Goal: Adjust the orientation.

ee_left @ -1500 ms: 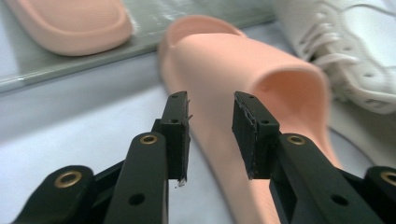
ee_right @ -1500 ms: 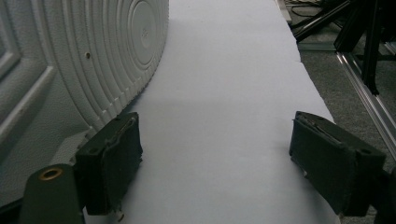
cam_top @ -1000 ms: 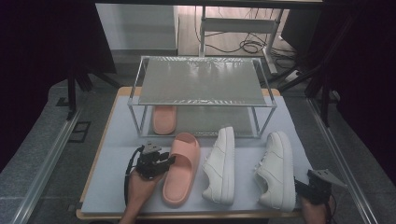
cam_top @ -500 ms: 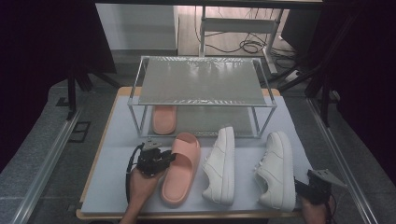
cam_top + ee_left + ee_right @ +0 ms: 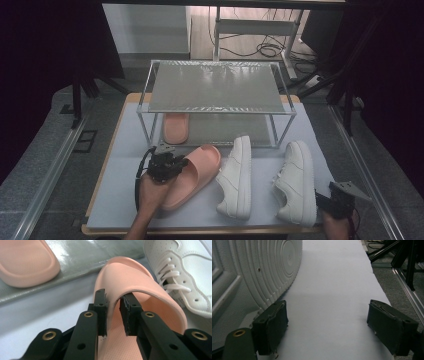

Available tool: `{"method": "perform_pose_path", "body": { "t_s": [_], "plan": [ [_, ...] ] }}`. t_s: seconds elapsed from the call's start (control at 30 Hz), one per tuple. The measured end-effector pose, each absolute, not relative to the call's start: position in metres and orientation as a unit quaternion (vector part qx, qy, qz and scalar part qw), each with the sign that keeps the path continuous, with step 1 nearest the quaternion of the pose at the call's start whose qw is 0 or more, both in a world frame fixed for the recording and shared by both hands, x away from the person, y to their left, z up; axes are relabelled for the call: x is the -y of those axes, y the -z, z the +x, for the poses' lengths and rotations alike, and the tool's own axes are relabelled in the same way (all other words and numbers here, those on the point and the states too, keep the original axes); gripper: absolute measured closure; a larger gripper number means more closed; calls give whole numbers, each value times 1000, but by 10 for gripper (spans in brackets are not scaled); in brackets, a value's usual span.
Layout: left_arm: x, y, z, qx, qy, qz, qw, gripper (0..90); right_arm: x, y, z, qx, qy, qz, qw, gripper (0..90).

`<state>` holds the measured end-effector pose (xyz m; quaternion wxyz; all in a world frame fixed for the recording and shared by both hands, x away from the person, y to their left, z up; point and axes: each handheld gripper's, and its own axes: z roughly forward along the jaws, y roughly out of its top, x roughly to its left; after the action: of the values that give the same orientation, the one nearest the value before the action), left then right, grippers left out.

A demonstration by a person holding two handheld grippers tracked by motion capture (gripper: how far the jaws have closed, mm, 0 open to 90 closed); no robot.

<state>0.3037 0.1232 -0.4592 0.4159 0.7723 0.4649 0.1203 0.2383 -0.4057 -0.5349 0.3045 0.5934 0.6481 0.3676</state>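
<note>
Left hand-held gripper (image 5: 113, 312): just been closing, now pinching the strap edge of the pink slipper (image 5: 140, 290), one pad on each side.
Pink slipper: flat on the worktop (image 5: 125, 170), in front of the shoe rack (image 5: 215, 95), not lifted yet.
Its mate (image 5: 176, 127): already on the rack's lower shelf.
Right hand-held gripper (image 5: 327, 325): spread wide, nothing between the jaws, just beside a white sneaker (image 5: 295, 180).
Second white sneaker (image 5: 236, 175): lying between slipper and first sneaker.
Progress: early going, by the look of it; one shoe shelved, three left.
</note>
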Motion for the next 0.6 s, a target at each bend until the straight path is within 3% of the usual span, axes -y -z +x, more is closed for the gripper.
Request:
{"method": "perform_pose_path", "body": {
  "t_s": [0.6],
  "plan": [
    [-107,446,345,-483,-155,749,425,758,406,535,238,-648,-368,593,305,169]
  ]
}}
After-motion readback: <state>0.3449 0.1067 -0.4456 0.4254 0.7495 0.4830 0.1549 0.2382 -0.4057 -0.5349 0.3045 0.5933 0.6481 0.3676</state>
